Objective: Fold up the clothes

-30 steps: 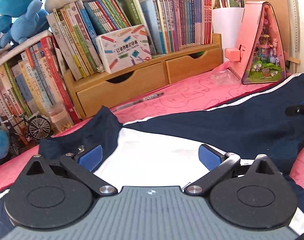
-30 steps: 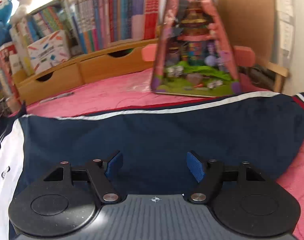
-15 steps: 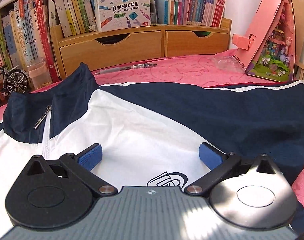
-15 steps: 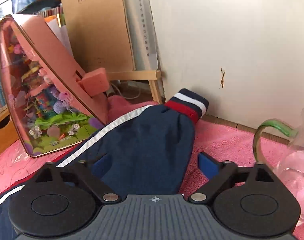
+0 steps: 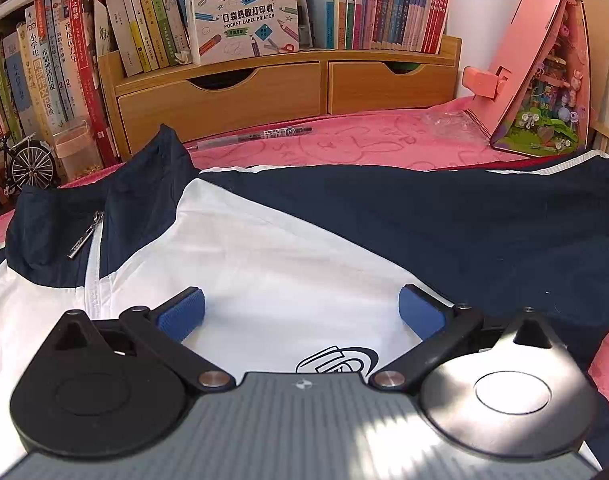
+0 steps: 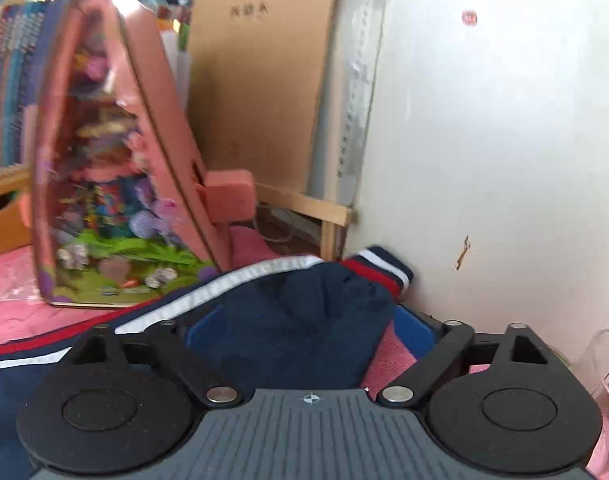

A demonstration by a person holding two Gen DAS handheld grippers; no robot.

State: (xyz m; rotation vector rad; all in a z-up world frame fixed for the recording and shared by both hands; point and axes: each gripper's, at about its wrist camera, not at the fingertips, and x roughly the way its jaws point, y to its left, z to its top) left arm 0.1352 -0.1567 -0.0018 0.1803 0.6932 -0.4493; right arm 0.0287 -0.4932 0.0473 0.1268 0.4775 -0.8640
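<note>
A navy and white zip jacket lies spread on the pink cloth, collar at the left, one navy sleeve stretched to the right. My left gripper is open above the white chest, just behind the printed logo. In the right wrist view the sleeve end with its red, white and navy cuff lies by the wall. My right gripper is open, its blue pads either side of the sleeve end.
A wooden drawer shelf full of books stands at the back. A pen lies before it. A pink triangular dollhouse stands at the right, shown also in the right wrist view. A glass jug sits near the wall.
My left gripper has pulled back over the white chest, still open. My right gripper has travelled along the sleeve to the cuff and lowered so its open pads straddle the sleeve end.
</note>
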